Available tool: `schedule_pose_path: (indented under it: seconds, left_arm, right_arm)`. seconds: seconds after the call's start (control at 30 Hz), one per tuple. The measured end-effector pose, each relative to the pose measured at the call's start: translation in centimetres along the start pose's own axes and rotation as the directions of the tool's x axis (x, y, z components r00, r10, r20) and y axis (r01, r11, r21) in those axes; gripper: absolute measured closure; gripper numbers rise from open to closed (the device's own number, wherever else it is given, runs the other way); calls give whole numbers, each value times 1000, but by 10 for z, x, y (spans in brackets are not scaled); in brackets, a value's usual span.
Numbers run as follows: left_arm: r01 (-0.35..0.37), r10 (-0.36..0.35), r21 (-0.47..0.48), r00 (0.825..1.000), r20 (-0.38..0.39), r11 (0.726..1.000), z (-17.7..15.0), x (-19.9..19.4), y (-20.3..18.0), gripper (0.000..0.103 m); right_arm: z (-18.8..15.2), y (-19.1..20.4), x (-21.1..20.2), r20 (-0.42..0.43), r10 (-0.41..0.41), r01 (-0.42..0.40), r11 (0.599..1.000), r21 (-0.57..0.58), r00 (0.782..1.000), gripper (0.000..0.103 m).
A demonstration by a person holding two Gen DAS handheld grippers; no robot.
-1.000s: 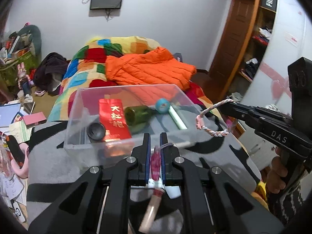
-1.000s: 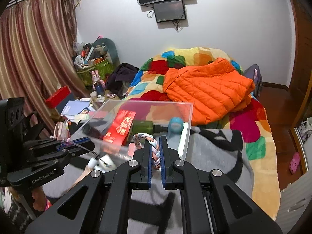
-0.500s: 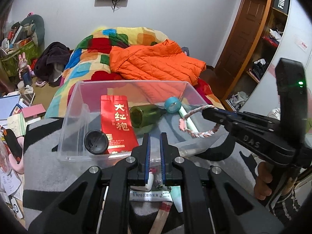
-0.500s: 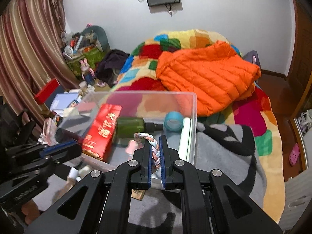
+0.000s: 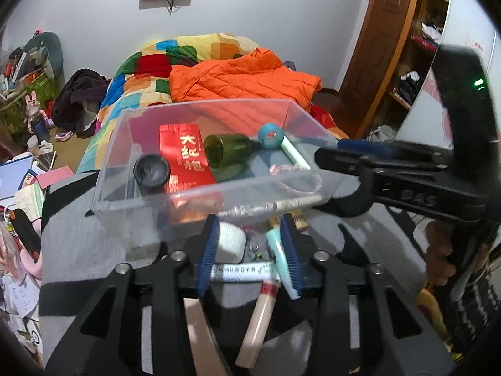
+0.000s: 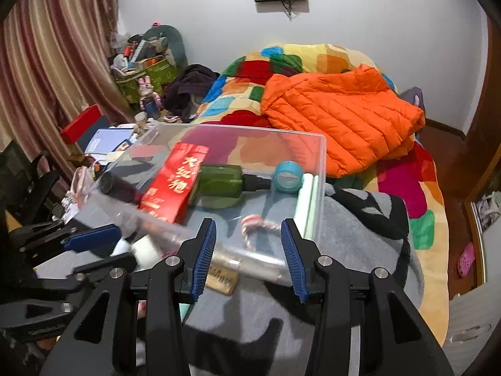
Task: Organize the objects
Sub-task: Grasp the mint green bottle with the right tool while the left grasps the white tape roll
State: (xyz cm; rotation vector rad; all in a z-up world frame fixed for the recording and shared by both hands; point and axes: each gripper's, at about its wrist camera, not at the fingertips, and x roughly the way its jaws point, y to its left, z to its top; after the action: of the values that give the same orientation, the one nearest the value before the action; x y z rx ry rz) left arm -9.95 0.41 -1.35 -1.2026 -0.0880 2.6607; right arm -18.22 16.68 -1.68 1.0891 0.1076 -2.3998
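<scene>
Messy bedroom, grey blanket (image 6: pixel 360 244) hosting a clear bin (image 6: pixel 322 163). The right gripper (image 6: pixel 249 244) is opening, jaws apart — braided rope (image 6: pixel 250 222) lying inside the bin. The left gripper (image 5: pixel 250 244) is opening too, over loose clutter — probably picking the mint tube (image 5: pixel 277 247) next.

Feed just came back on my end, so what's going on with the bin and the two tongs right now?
A person is sorting small items into the clear bin on the bed. The right tongs have just been opening, and the braided rope now lies inside the bin, clear of the pads. The left tongs have also just been opening above loose items outside the bin, a white roll and a teal piece, with nothing gripped.
</scene>
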Motion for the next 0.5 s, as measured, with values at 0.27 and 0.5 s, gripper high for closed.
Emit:
schedule_pose_path:
  seconds: [0.27, 0.5]
  left_arm:
    - [-26, 25, -10, 996, -85, 1000, -5, 20, 13, 57]
    - [-45, 41, -30, 989, -145, 999, -8, 42, 20, 53]
  right_arm:
    - [-27, 25, -14, -25, 41, -43, 997, -68, 999, 60]
    - [-49, 38, 12, -133, 69, -81, 993, -87, 989, 59]
